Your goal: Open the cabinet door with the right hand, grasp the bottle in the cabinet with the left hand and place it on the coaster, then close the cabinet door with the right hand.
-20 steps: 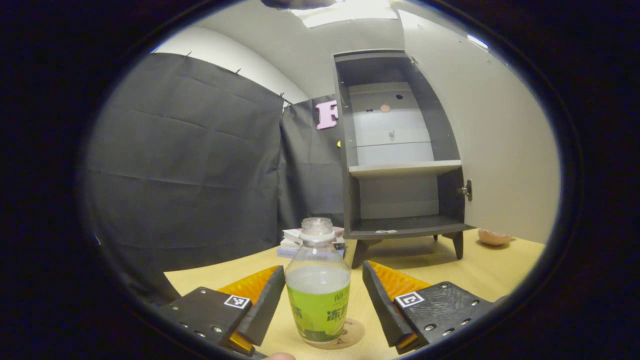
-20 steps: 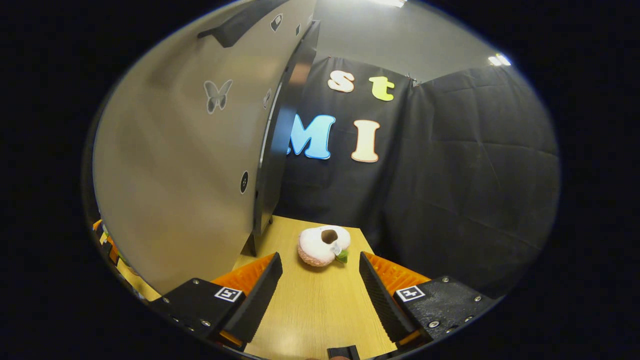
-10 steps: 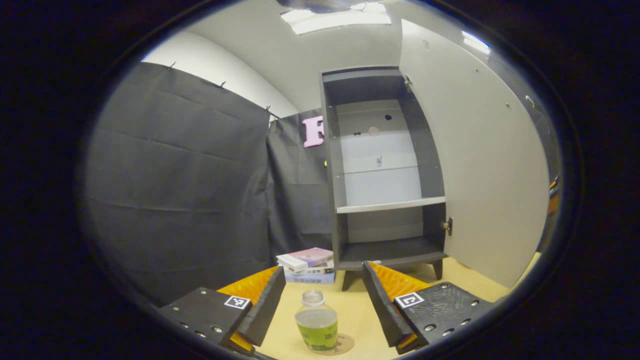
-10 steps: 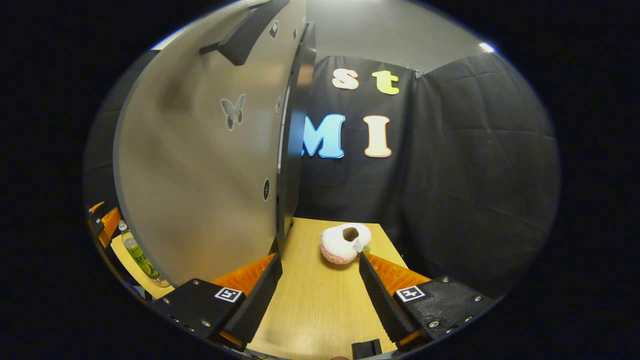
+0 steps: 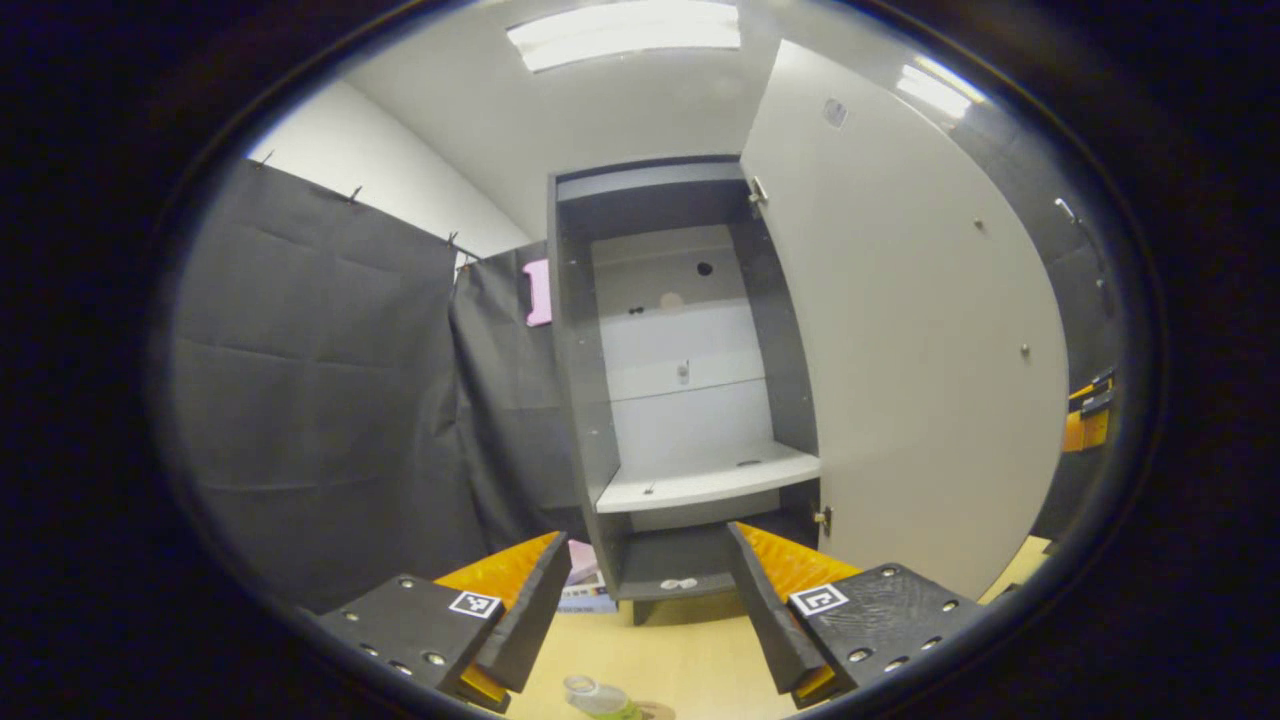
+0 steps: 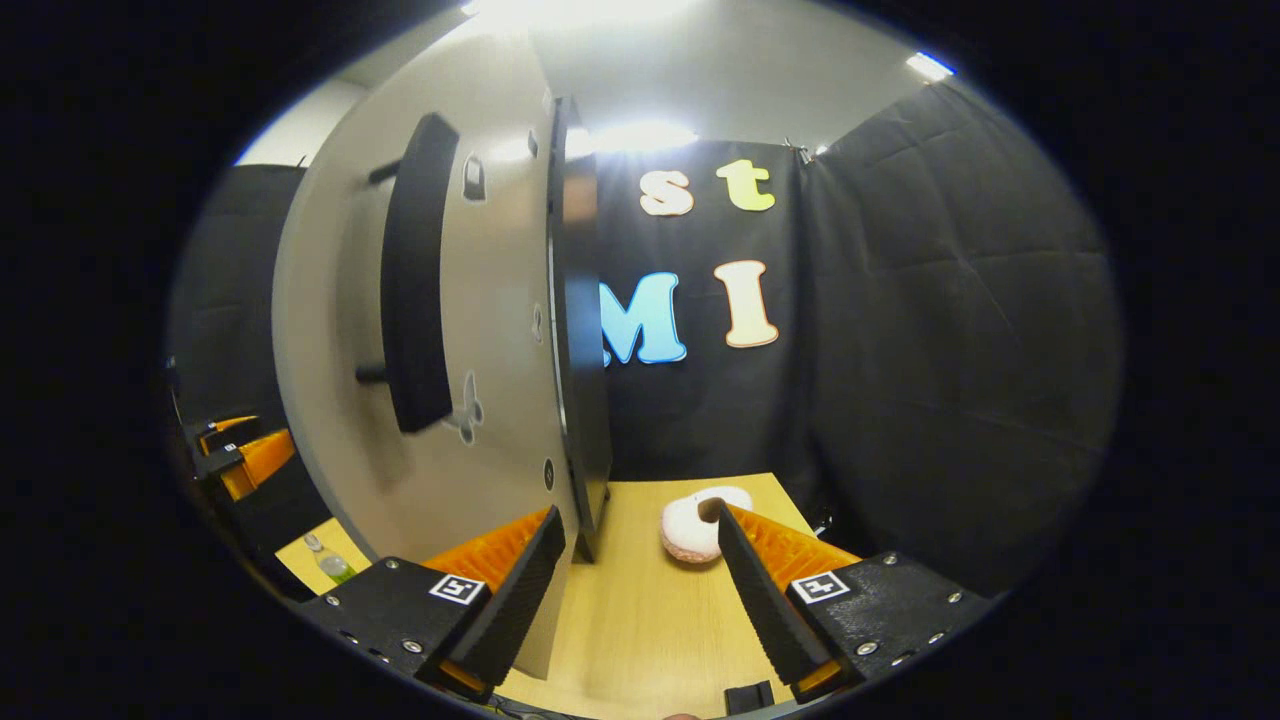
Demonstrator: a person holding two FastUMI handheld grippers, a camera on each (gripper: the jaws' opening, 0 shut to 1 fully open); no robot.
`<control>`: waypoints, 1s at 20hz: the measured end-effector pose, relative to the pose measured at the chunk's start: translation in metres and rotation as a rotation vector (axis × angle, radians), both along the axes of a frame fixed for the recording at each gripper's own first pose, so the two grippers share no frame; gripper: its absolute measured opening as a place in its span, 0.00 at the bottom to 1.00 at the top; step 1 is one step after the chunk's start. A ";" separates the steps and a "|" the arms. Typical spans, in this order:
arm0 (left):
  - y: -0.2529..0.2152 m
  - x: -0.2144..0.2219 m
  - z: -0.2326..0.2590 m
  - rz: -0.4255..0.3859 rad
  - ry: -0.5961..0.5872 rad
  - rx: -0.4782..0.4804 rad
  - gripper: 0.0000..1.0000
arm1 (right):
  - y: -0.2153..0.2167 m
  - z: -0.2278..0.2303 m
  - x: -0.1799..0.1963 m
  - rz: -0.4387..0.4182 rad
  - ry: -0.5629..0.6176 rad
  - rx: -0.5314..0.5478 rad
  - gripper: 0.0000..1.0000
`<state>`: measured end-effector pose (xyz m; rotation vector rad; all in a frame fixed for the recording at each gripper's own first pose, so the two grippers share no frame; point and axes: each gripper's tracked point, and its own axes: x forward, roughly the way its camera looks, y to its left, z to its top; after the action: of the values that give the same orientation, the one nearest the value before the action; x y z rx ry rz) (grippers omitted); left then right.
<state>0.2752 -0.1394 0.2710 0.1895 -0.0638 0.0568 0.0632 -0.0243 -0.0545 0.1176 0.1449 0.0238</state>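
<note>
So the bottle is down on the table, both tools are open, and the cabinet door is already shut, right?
Not quite: the cabinet door stands wide open, as the left gripper view shows. The bottle is on the table, and the left tool and right tool are open.

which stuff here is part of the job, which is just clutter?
Part of the job:
- bottle, standing on the table, free of both grippers
- coaster, beside the bottle at the view's lower edge
- cabinet, shelves bare
- cabinet door, open
- door handle
- left gripper, open
- right gripper, open

Just lying about:
- books
- plush toy
</note>
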 end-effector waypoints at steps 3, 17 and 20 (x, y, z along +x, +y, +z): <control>-0.028 -0.003 0.029 -0.042 0.013 -0.004 0.93 | 0.007 0.034 -0.009 0.038 -0.061 0.039 0.95; -0.010 0.014 0.071 -0.111 0.064 -0.071 0.84 | 0.075 0.077 -0.018 0.135 -0.124 0.052 0.92; 0.011 0.018 0.070 -0.121 0.070 -0.072 0.89 | 0.115 0.077 -0.015 0.179 -0.117 0.058 0.92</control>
<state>0.2935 -0.1286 0.3414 0.1157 -0.0033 -0.0678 0.0483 0.0911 0.0220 0.1606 0.0376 0.2134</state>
